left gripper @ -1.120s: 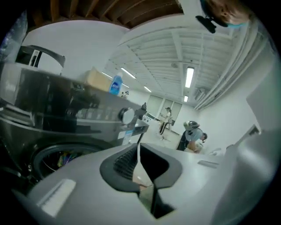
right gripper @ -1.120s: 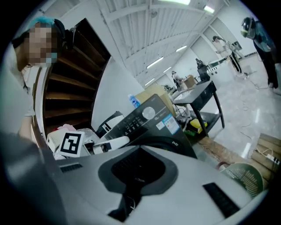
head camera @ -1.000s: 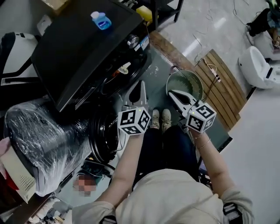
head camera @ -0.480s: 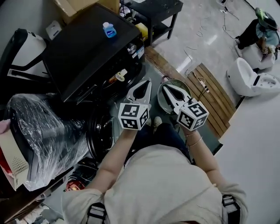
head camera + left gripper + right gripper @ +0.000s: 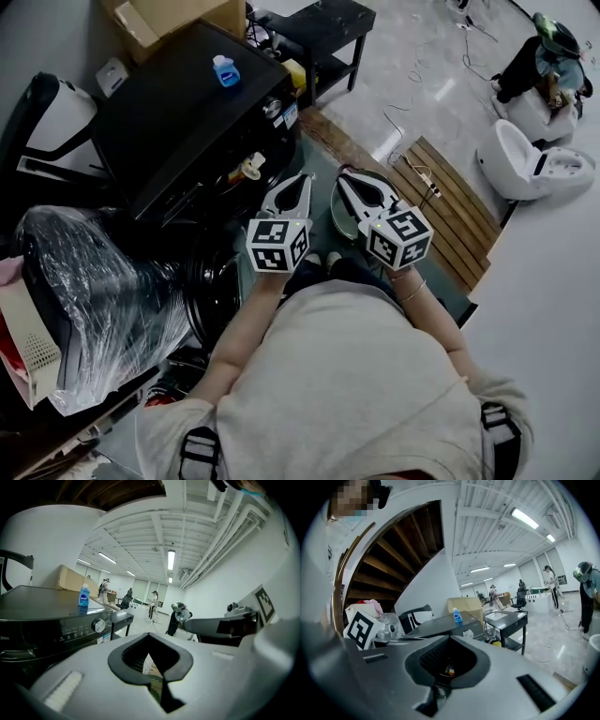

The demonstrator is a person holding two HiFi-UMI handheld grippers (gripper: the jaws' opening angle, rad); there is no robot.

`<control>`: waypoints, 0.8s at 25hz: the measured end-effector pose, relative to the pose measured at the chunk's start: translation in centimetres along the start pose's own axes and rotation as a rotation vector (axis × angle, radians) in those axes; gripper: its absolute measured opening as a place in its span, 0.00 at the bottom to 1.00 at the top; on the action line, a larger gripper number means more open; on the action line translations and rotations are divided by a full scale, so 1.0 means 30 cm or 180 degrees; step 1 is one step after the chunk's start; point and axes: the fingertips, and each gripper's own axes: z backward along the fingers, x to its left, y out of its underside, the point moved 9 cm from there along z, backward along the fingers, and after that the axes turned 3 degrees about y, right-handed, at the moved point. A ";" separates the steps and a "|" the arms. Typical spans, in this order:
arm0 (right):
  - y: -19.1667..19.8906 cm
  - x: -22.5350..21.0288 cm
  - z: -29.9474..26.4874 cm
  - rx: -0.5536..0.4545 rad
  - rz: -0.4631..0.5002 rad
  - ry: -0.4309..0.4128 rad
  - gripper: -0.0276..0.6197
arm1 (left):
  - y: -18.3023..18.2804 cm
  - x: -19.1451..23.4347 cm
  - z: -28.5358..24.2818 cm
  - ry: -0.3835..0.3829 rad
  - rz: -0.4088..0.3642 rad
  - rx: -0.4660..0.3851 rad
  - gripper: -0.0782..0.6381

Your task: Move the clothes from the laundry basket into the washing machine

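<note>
**Laundry corner: both tongs shut and empty above the basket**

The laundry corner was a crowded patch of glossy grey floor (image 5: 422, 75), seen steeply from above. Nearest, the person stood with both forearms held out. The left tongs (image 5: 305, 180) and the right tongs (image 5: 343, 180) sat side by side, near but apart. Each had its jaws pressed together with nothing between them, and each gripper view showed only the room beyond.

Just past the tips, at twelve o'clock, lay the round green laundry basket (image 5: 330, 217), largely hidden by the tongs. No clothes showed in the sliver that could be seen. At ten o'clock stood the black washing machine (image 5: 178, 122) with a blue bottle (image 5: 225, 71) on its top. Its dark round door (image 5: 211, 277) sat lower, at nine o'clock, and whether it stood open could not be told. Farther off, a slatted wooden platform (image 5: 450, 206) lay at two o'clock.

With no garment held, this looked like a pause between carries, or the task's start or end. If clothes remained, the next move called for parting one pair of tongs and dipping into the basket. It would then close on fabric and swing it towards nine o'clock.
</note>
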 end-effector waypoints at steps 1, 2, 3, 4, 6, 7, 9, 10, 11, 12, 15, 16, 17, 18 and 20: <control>0.001 0.000 0.003 -0.0010 0.0013 0.0018 0.06 | 0.000 0.003 -0.002 -0.0013 0.0016 0.0018 0.12; 0.003 0.000 0.006 -0.0016 0.0024 0.0028 0.06 | 0.001 0.004 -0.004 -0.0027 0.0022 0.0032 0.12; 0.004 -0.002 0.007 -0.0016 0.0035 0.0031 0.06 | 0.001 0.002 -0.008 -0.0041 0.0015 0.0044 0.12; 0.005 -0.006 0.008 -0.0011 0.0045 0.0033 0.06 | 0.001 -0.001 -0.012 -0.0055 0.0001 0.0053 0.12; 0.006 -0.018 0.009 -0.0001 0.0054 0.0054 0.06 | 0.002 -0.008 -0.022 -0.0059 -0.0016 0.0073 0.12; 0.006 -0.023 0.011 0.0001 0.0057 0.0070 0.06 | 0.004 -0.011 -0.027 -0.0050 -0.0013 0.0083 0.12; 0.006 -0.028 0.012 -0.0001 0.0065 0.0102 0.06 | 0.008 -0.013 -0.035 -0.0032 -0.0015 0.0101 0.12; 0.007 -0.030 0.013 0.0002 0.0068 0.0112 0.06 | 0.010 -0.013 -0.039 -0.0026 -0.0021 0.0110 0.12; 0.008 -0.032 0.013 0.0008 0.0070 0.0120 0.06 | 0.011 -0.013 -0.043 -0.0022 -0.0031 0.0116 0.12; 0.009 -0.034 0.012 0.0015 0.0070 0.0124 0.06 | 0.010 -0.012 -0.047 -0.0023 -0.0044 0.0119 0.12; 0.011 -0.039 0.010 0.0036 0.0077 0.0133 0.06 | 0.002 -0.015 -0.055 -0.0009 -0.0062 0.0111 0.12; 0.011 -0.039 0.011 0.0039 0.0077 0.0133 0.06 | 0.001 -0.016 -0.056 -0.0002 -0.0063 0.0110 0.12; 0.012 -0.040 0.011 0.0039 0.0072 0.0132 0.06 | 0.001 -0.017 -0.057 0.0003 -0.0067 0.0114 0.12; 0.012 -0.040 0.012 0.0038 0.0066 0.0132 0.06 | 0.002 -0.016 -0.058 0.0005 -0.0070 0.0123 0.12; 0.012 -0.042 0.013 0.0039 0.0069 0.0138 0.06 | 0.006 -0.013 -0.063 0.0000 -0.0065 0.0147 0.12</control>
